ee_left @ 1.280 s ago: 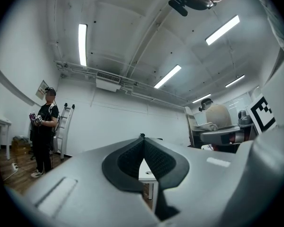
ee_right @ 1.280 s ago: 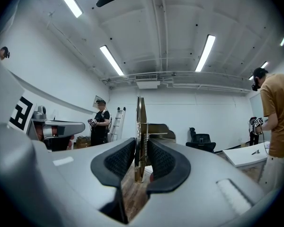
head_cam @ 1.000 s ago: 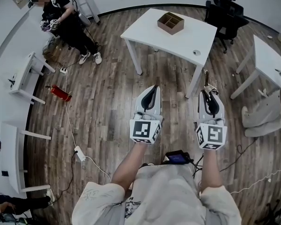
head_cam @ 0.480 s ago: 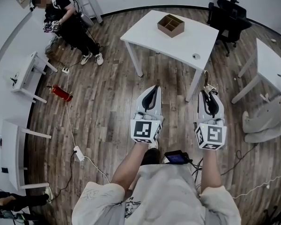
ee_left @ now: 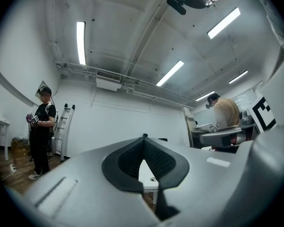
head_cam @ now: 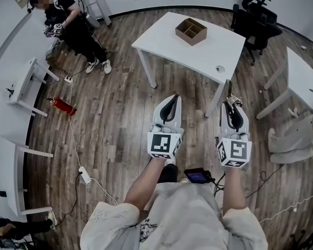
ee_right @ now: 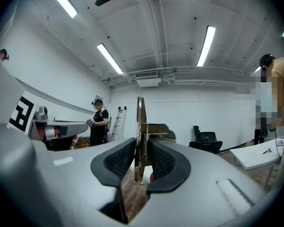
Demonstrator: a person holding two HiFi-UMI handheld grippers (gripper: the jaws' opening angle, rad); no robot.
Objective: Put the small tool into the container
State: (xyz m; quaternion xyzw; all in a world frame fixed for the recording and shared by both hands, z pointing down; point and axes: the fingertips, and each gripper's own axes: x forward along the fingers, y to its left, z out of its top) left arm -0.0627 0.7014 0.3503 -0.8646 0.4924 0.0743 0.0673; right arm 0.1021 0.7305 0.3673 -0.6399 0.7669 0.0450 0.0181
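Note:
The container, a brown wooden box (head_cam: pixel 191 30) with compartments, sits at the far side of a white table (head_cam: pixel 198 53) ahead of me. My right gripper (head_cam: pixel 230 107) is shut on the small tool (head_cam: pixel 229 91), a thin brass-coloured piece with a spring that sticks out past the fingertips. In the right gripper view the small tool (ee_right: pixel 140 126) stands upright between the pads of the right gripper (ee_right: pixel 141 145). My left gripper (head_cam: pixel 170 104) is held level beside it. Its tips meet with nothing in them, as the left gripper view shows of the left gripper (ee_left: pixel 144 138). Both grippers are short of the table.
A small round object (head_cam: pixel 219 69) lies near the table's front right corner. Black chairs (head_cam: pixel 253 14) stand behind it, another white table (head_cam: pixel 302 77) at the right. A person (head_cam: pixel 68 20) stands far left. A red fire extinguisher (head_cam: pixel 62 106) and a cable with power strip (head_cam: pixel 83 175) lie on the floor.
The whole view has shifted: the table and box have come a little nearer. Both grippers keep the same pose, and the tool stays in the right one.

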